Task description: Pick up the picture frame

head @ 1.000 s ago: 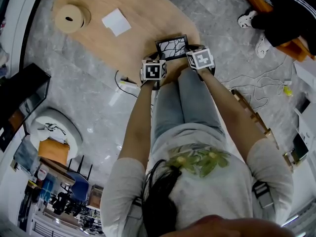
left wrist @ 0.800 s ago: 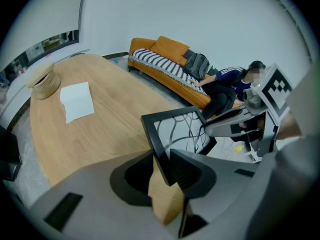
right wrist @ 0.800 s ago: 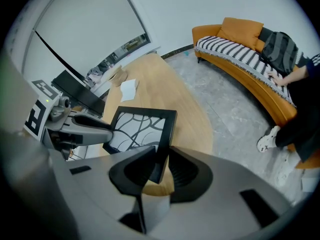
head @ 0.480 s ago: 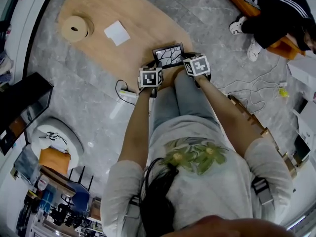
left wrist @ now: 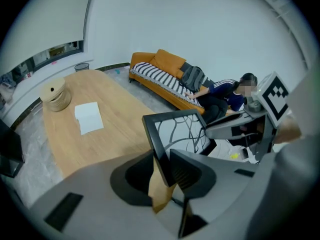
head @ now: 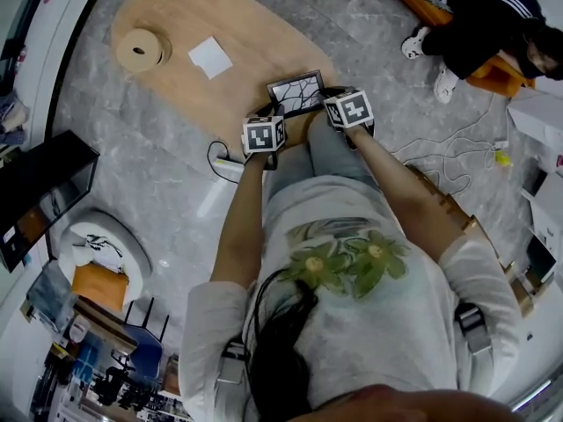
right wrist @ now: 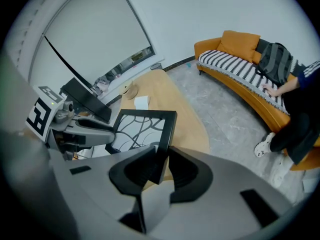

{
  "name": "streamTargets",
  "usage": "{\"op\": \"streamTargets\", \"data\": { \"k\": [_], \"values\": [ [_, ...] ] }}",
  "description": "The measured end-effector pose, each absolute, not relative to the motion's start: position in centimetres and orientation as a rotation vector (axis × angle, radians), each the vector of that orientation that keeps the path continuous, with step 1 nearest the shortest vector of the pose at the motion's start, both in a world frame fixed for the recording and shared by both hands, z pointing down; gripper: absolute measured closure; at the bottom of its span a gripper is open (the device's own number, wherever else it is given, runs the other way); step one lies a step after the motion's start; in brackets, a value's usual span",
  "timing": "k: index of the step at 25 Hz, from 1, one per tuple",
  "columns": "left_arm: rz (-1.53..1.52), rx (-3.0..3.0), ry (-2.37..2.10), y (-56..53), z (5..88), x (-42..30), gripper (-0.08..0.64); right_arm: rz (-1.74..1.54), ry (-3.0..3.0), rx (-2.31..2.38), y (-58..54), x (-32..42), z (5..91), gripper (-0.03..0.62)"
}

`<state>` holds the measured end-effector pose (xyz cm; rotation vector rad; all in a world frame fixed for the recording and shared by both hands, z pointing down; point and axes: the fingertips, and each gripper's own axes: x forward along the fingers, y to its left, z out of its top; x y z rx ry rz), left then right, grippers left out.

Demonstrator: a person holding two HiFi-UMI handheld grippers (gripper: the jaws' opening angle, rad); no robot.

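Your left gripper and right gripper each pinch a side rail of the picture frame. It's stiff, likely light, with a fragile pane.

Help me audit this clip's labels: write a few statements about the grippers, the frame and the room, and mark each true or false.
1. The left gripper is shut on the left edge of the picture frame. True.
2. The right gripper is open and empty. False: it is shut on the frame's right edge.
3. The white paper lies on the wooden table, apart from the round roll. True.
4. The orange sofa has nothing on it. False: a dark backpack sits on it.
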<state>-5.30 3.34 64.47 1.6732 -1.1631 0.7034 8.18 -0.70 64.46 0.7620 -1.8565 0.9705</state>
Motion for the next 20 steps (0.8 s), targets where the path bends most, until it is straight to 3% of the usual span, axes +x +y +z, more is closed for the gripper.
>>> {"op": "streamTargets", "data": {
  "k": [20],
  "values": [
    [0.699,1.729,-1.190,3.4,59.7,-6.8,0.445,0.915,-1.965,0.785,-0.7,6.5,59.4,0.499]
  ]
}}
